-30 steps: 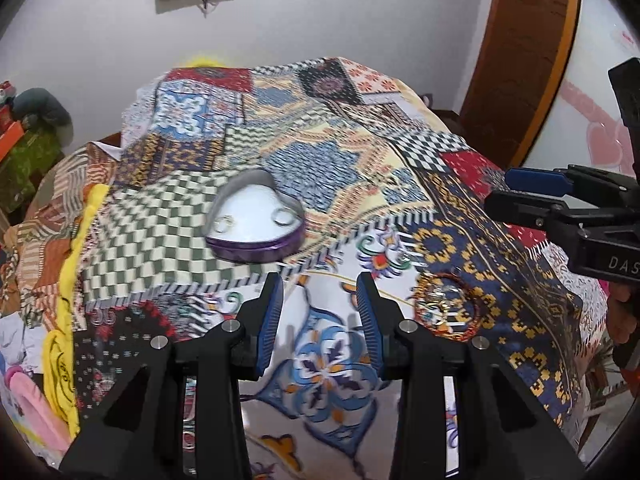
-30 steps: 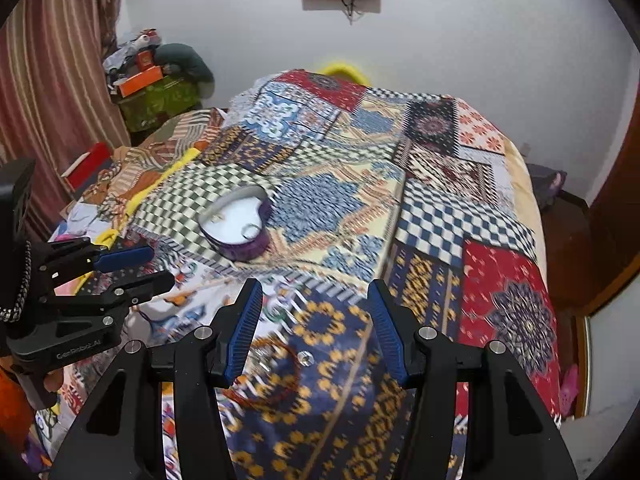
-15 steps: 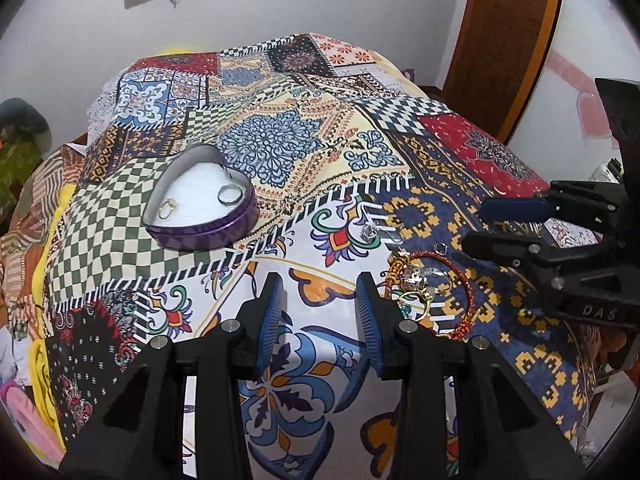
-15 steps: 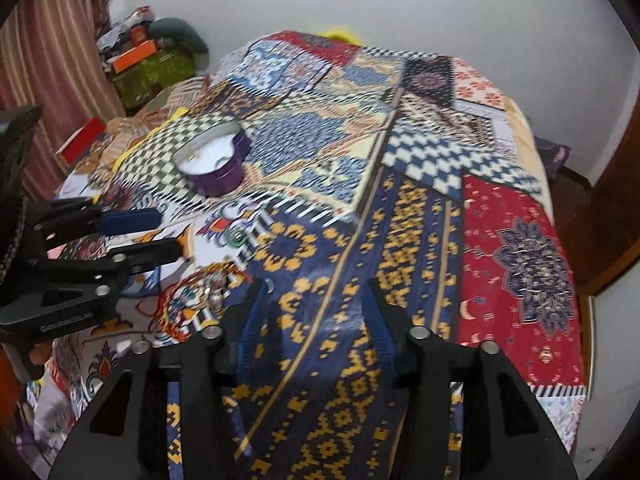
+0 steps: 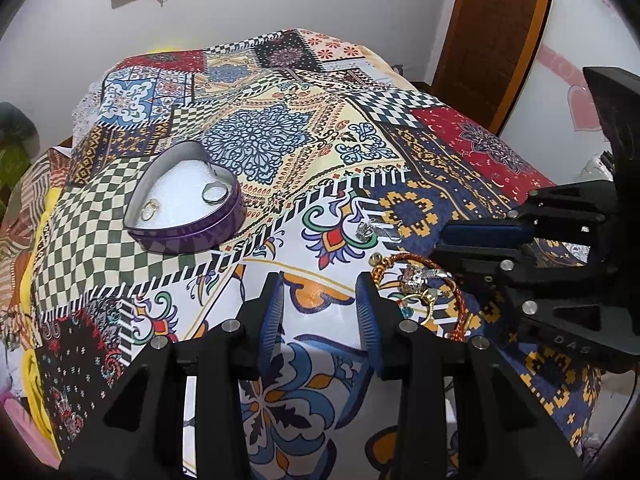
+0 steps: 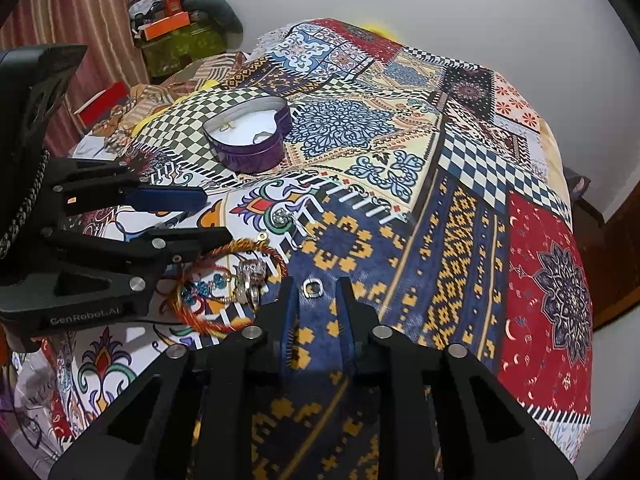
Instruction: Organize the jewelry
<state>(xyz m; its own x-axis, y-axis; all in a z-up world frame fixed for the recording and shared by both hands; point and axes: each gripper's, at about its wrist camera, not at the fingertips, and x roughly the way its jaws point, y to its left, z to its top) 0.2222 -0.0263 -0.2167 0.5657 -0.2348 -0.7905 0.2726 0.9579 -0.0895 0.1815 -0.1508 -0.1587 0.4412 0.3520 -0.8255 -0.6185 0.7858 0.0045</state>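
Observation:
A purple heart-shaped tin [image 5: 188, 236] [image 6: 256, 152] with a white lining holds two rings and sits on the patchwork bedspread. A pile of jewelry inside a red-orange cord bracelet [image 6: 230, 280] [image 5: 424, 284] lies nearer. A small silver ring [image 6: 313, 288] lies just ahead of my right gripper [image 6: 318, 292], whose fingers stand narrowly apart on either side of it, not touching. A silver trinket [image 6: 282, 216] [image 5: 365, 232] lies farther out. My left gripper [image 5: 320, 292] is open and empty, left of the pile.
The bedspread [image 6: 460, 200] covers a bed that drops off at the right and near edges. Clutter and boxes [image 6: 172, 28] sit by a curtain at the far left. A wooden door [image 5: 496, 40] stands at the right.
Both grippers moved forward and lower toward the jewelry pile. My right gripper's fingers narrowed and now flank the small silver ring.

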